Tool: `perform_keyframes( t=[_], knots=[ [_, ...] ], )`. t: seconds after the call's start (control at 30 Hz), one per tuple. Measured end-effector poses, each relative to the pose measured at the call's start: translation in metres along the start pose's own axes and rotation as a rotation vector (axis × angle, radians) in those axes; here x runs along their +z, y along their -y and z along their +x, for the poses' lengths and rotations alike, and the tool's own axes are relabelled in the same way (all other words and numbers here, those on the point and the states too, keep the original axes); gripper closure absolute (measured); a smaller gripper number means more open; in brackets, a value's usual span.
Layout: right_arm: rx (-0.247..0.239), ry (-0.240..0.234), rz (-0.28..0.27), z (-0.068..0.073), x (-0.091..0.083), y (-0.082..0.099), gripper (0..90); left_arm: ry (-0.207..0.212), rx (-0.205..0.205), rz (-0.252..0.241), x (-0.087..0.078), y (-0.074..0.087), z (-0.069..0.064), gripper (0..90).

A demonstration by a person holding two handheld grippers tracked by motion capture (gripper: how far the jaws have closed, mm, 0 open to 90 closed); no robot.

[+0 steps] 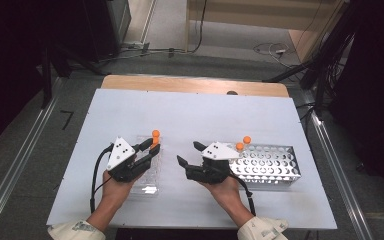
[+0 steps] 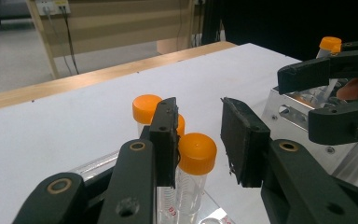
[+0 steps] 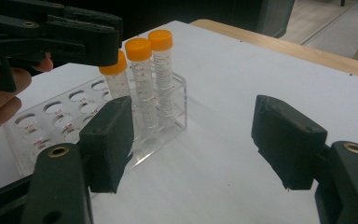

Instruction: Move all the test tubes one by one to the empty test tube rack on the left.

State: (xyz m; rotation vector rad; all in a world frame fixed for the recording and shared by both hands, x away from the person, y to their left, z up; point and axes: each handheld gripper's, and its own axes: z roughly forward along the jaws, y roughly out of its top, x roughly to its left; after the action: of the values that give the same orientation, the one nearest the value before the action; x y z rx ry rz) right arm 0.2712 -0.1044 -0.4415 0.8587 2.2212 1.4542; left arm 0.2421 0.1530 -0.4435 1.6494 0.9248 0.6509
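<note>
A clear plastic rack (image 1: 147, 177) holds three orange-capped tubes in a row at its far end (image 3: 138, 49). My left gripper (image 1: 152, 148) reaches over the nearest tube (image 2: 196, 151), whose cap stands between the pads. The left pad (image 2: 165, 140) touches the cap and a sliver of white table shows at the right pad, so the jaws stand open. My right gripper (image 1: 188, 151) hovers over the bare sheet between the two racks, wide open with nothing in it (image 3: 191, 107). Its jaws point toward the clear rack.
A perforated metal rack (image 1: 275, 167) stands at the right with two orange-capped tubes (image 1: 240, 146) at its near-left corner, just behind my right hand. White sheet (image 1: 195, 115) covers the table; a wooden edge (image 1: 190, 84) runs along the far side.
</note>
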Motion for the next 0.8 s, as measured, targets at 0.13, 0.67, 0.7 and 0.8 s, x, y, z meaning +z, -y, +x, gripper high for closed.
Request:
perform_keyframes(
  t=[0.13, 0.67, 0.7, 0.8],
  knots=[
    [0.002, 0.001, -0.002, 0.0, -0.001, 0.0, 28.2, 0.01, -0.004, -0.001, 0.0, 0.0, 0.0, 62.6],
    [0.019, 0.035, -0.029, -0.016, -0.026, -0.003, 29.1, 0.003, -0.04, -0.038, -0.004, -0.008, -0.004, 33.4],
    [0.022, 0.041, -0.031, -0.018, -0.028, -0.003, 29.2, 0.002, -0.045, -0.038, -0.004, -0.008, -0.004, 31.9],
    [0.028, 0.06, -0.037, -0.024, -0.036, -0.002, 29.2, -0.004, -0.045, -0.034, -0.003, -0.008, -0.004, 28.4]
  ],
)
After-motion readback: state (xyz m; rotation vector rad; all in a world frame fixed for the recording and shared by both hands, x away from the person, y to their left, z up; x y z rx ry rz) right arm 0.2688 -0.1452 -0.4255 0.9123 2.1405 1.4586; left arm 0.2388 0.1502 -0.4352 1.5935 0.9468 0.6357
